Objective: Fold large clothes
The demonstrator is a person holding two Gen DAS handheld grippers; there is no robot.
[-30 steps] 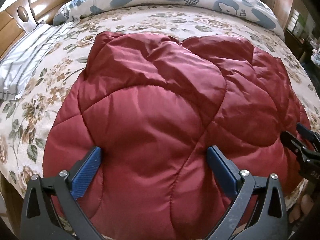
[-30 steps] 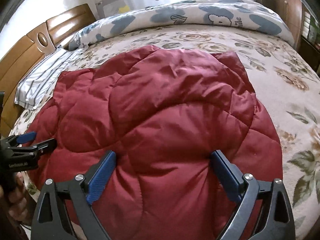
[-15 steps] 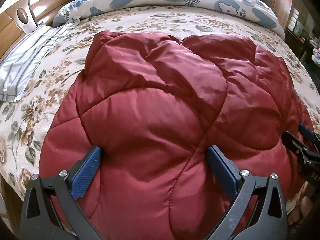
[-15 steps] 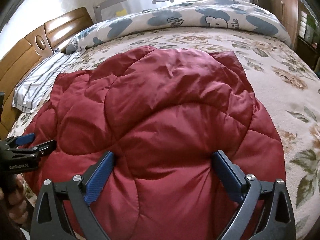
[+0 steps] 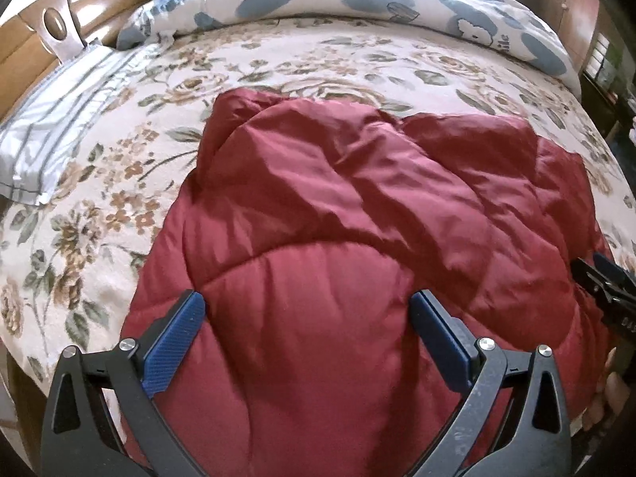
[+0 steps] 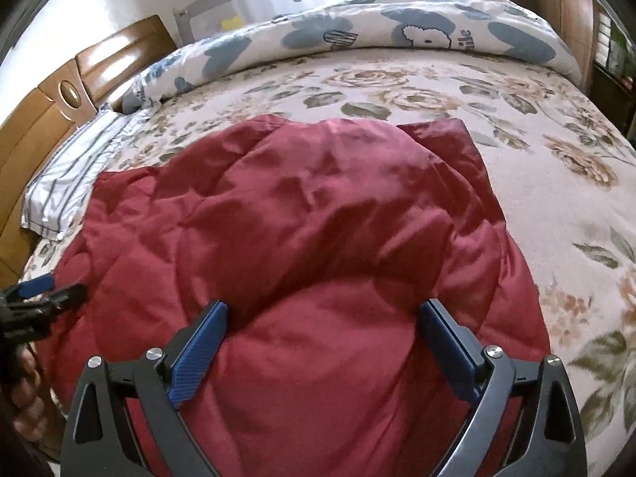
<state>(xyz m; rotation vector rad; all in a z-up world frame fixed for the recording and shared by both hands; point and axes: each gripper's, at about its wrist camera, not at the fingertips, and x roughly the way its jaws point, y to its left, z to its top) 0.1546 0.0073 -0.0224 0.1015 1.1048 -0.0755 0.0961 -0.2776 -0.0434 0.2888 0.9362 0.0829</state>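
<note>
A dark red quilted puffer garment (image 5: 357, 246) lies spread on the flowered bed; it also shows in the right wrist view (image 6: 310, 246). My left gripper (image 5: 308, 318) is open, its blue pads wide apart over the garment's near left part, holding nothing. My right gripper (image 6: 324, 326) is open the same way over the near right part. Each gripper shows at the edge of the other's view: the right one (image 5: 608, 282) and the left one (image 6: 43, 294).
The flowered bedspread (image 5: 119, 183) lies around the garment. A striped pillow (image 5: 59, 119) is at the left by the wooden headboard (image 5: 35, 39). A rolled blue-and-white duvet (image 6: 397, 35) lies along the far side. Wooden furniture (image 6: 572, 12) stands at the right.
Both grippers have drawn back and up from the garment, so more bedspread shows beyond it. Both stay open. The garment has not visibly moved.
</note>
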